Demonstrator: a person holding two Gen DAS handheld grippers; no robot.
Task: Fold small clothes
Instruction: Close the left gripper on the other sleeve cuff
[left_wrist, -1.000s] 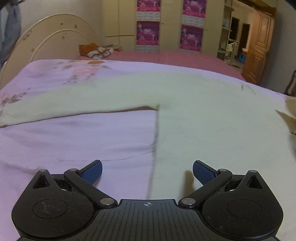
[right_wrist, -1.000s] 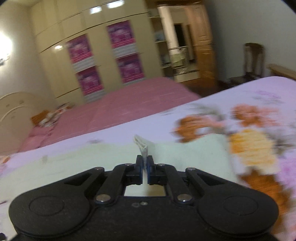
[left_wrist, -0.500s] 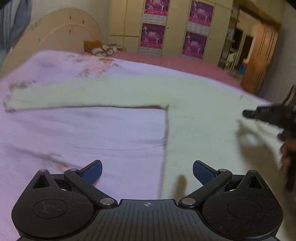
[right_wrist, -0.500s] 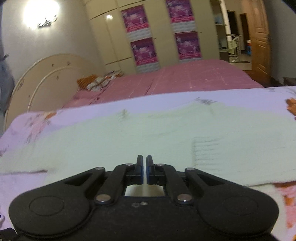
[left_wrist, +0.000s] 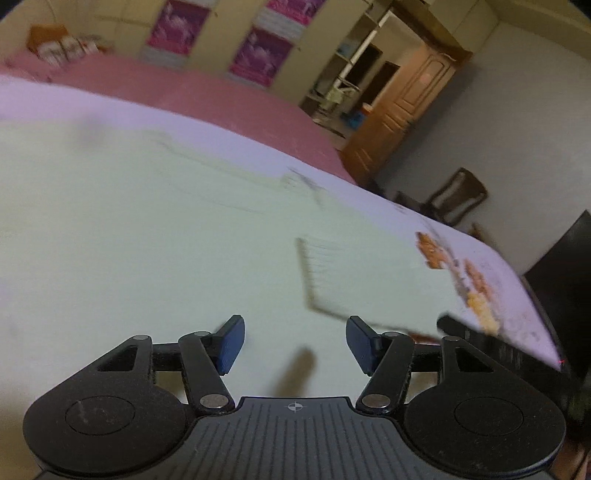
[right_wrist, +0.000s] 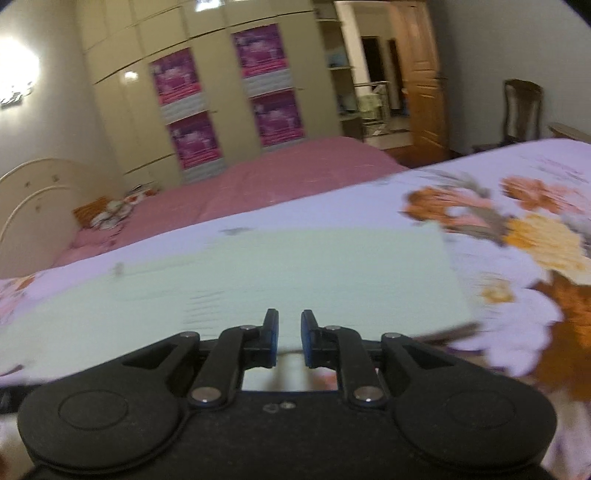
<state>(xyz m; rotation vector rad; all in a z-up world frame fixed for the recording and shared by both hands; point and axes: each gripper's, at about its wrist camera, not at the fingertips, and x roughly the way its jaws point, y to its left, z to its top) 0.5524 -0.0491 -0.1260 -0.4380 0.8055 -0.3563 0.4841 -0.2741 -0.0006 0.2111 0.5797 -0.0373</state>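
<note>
Pale cream knit garment (left_wrist: 155, 236) spread flat across the lilac floral bedsheet (right_wrist: 524, 325), filling most of the left wrist view; ribbed cuff of a folded-over sleeve (left_wrist: 325, 273) lying on top of the body cloth, just ahead and to the right of the left gripper (left_wrist: 295, 341). Left gripper hovering over the garment with blue pads (left_wrist: 231, 343) set apart, jaws just closing in from their widest, nothing between them but the cloth below. Right gripper (right_wrist: 289, 338) low at the near edge of the garment (right_wrist: 258, 273), jaws just parting from shut to a narrow gap, no cloth pinched; pale fabric visible through the gap. Part of that second gripper (left_wrist: 491, 343) also poking into the left wrist view at the right, blurred. Beyond the sheet: a pink bedspread (right_wrist: 280, 170), cream wardrobe doors with magenta posters (right_wrist: 177, 81), a wooden door (left_wrist: 402, 110), a dark chair (right_wrist: 521, 107) by the wall. Both views smeared by motion
</note>
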